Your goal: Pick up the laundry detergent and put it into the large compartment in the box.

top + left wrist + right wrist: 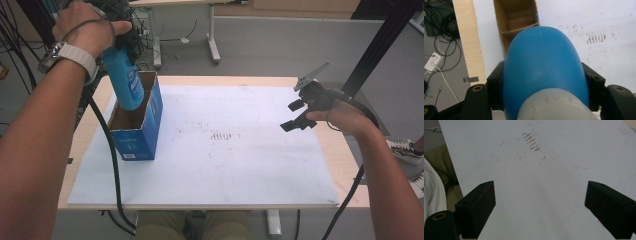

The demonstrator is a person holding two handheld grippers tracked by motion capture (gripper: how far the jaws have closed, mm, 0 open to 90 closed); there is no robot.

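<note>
My left gripper (541,82) is squeezed tight on a blue bottle (544,65). In the left gripper view, the two black jaws press on both sides of the bottle's round body, and a grey part of it sits close to the camera. From the high view, I hold the bottle (123,77) bottom end down, and its low end dips into the open top of a blue box (142,127). The box is brown inside and stands on the left part of the white board (225,170).

My right gripper (295,116) is wide open and holds nothing. It hangs over the right side of the board, well apart from the box. Between its jaws I see the bare board (541,195) with some small reddish marks (532,141) farther off.
</note>
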